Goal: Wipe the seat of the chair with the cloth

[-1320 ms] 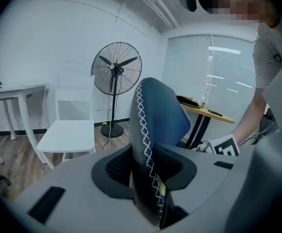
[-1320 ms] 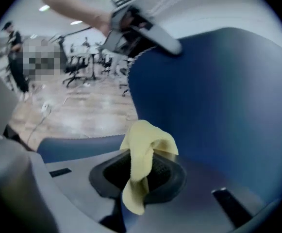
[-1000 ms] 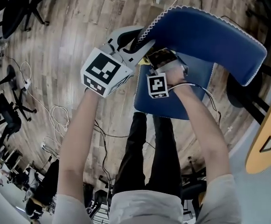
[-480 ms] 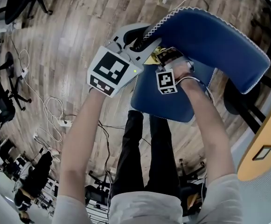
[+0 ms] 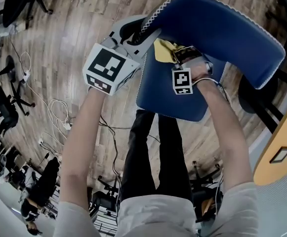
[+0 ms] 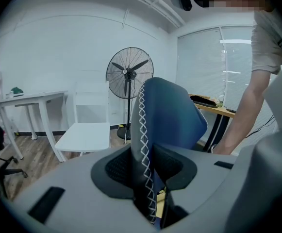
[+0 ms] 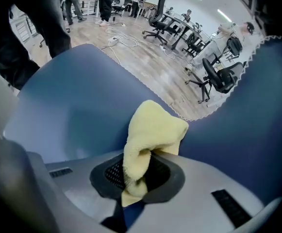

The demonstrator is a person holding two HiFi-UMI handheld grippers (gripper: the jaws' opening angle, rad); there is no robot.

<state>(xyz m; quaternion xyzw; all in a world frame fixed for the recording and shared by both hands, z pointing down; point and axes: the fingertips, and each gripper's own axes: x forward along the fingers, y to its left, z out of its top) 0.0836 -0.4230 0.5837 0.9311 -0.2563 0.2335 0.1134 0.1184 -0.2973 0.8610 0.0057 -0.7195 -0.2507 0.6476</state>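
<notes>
A blue chair [image 5: 242, 43] gets held and a yellow cloth [image 5: 163, 51] is down by its seat [image 5: 168, 95].

The left hand-held gripper [image 5: 142, 33] is squeezed shut on the stitched edge of the backrest [image 5: 217, 26] (the white zigzag stitches run right between its jaws). The right hand-held gripper [image 5: 177, 54] pinches the yellow cloth tight, and the cloth bunches up out of its jaws. The cloth is low over the seat, close to the bend where seat and backrest meet. I cannot tell if it presses on the seat. The chair stands on a wooden floor [image 5: 74, 33].
</notes>
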